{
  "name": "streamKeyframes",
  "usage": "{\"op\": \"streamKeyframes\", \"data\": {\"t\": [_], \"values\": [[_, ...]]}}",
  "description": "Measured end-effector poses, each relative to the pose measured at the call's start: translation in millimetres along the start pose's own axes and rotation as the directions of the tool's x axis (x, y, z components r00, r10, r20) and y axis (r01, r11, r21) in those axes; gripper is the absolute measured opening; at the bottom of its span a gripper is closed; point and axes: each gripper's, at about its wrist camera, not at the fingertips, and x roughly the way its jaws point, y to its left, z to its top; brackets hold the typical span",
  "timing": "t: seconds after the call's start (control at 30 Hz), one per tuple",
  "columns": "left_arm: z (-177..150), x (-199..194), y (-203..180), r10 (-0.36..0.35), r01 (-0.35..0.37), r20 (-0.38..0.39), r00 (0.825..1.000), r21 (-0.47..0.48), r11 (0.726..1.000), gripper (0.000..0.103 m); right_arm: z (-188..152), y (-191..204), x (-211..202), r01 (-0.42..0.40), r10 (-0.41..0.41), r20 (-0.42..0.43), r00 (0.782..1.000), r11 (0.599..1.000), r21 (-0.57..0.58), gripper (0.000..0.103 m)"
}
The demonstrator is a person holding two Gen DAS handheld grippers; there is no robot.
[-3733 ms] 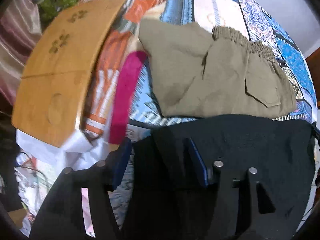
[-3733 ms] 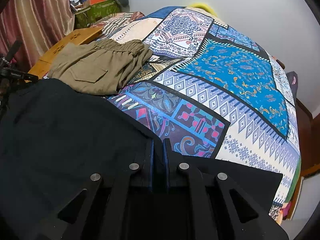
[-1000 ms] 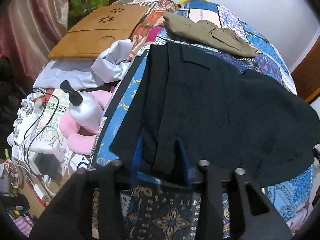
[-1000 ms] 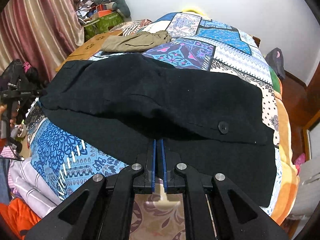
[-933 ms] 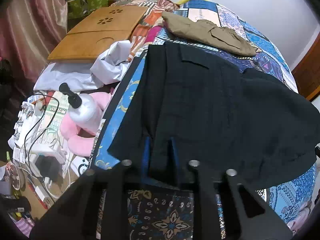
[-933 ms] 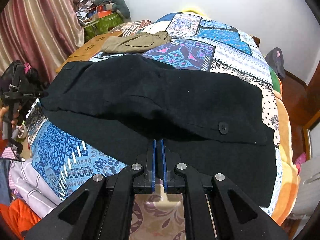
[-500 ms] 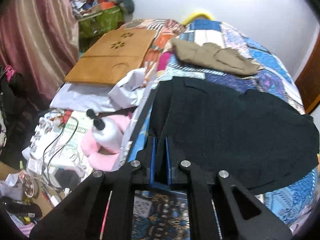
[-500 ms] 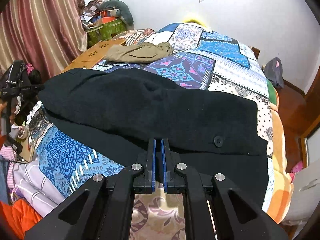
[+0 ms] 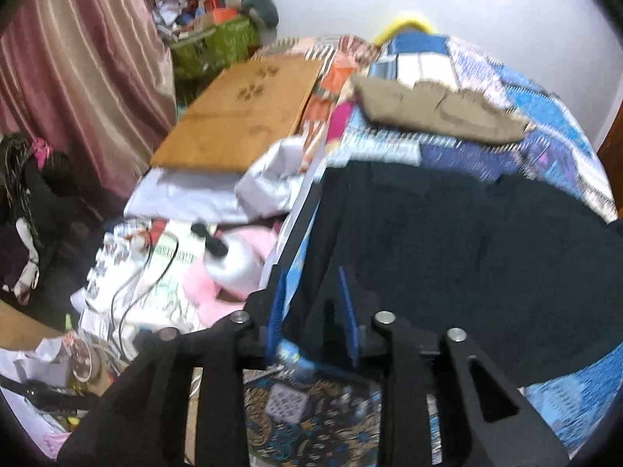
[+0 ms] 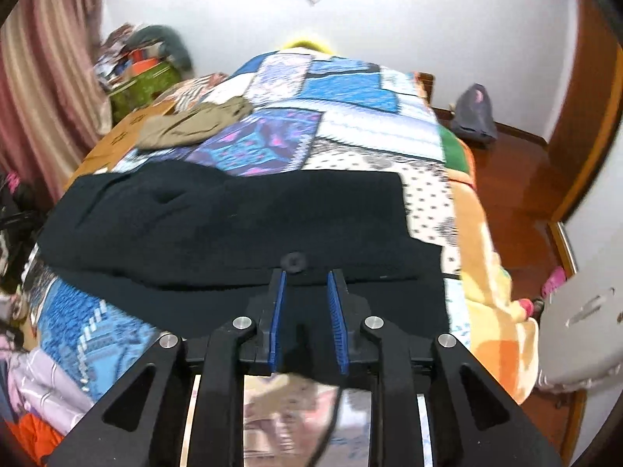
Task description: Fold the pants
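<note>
Black pants (image 10: 241,225) lie folded across the near end of the patchwork bed; they also show in the left wrist view (image 9: 447,249). A black button (image 10: 294,261) sits on their near edge. My right gripper (image 10: 306,278) is open, its blue pads just in front of the button, holding nothing. My left gripper (image 9: 309,276) is open at the pants' left end, over the bed edge. Folded khaki pants (image 9: 436,111) lie farther up the bed, also seen in the right wrist view (image 10: 194,124).
A wooden board (image 9: 241,113) and white cloth (image 9: 218,194) lie left of the bed. A white pump bottle (image 9: 233,260), a pink plush and cables crowd the floor below. A grey bag (image 10: 473,116) sits on the wooden floor at right. A curtain (image 9: 78,78) hangs at left.
Both grippers have opened and let go of the black pants, which now rest on the bed. Both have pulled back slightly toward the near edge.
</note>
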Motion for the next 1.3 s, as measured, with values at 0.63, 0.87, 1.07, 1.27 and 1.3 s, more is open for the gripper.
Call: {"op": "streamKeyframes", "data": {"t": [0.63,0.87,1.07,1.27,1.3], "values": [[49.2,23.5,-188.6,-0.286,0.286,-0.026,0.958,0.161,0.945,0.043,4.4,-79.1,70.8,0.083,-0.073,-0.087,0.994,0.989,0.125,0.035],[35.1,64.6,-219.9,-0.289,0.309,-0.131,0.948,0.174,0.935,0.043,1.6,-96.2,103.1,0.074,-0.052,-0.137,0.989,0.984,0.162,0.036],[27.3,83.8,-225.4,-0.290,0.317,-0.178,0.940,0.144,0.937,0.043,-1.3,-97.9,115.6,0.008,0.018,-0.140,0.990,0.984,0.178,0.027],[31.3,69.6,-227.4,-0.282,0.310,-0.173,0.944,0.164,0.937,0.043,1.9,-93.3,100.8,0.014,0.002,-0.100,0.995,0.988,0.156,0.010],[32.6,62.2,-227.0,-0.293,0.319,-0.166,0.942,0.164,0.933,0.043,2.9,-92.8,93.3,0.011,0.002,-0.082,0.997,0.988,0.157,0.010]]}}
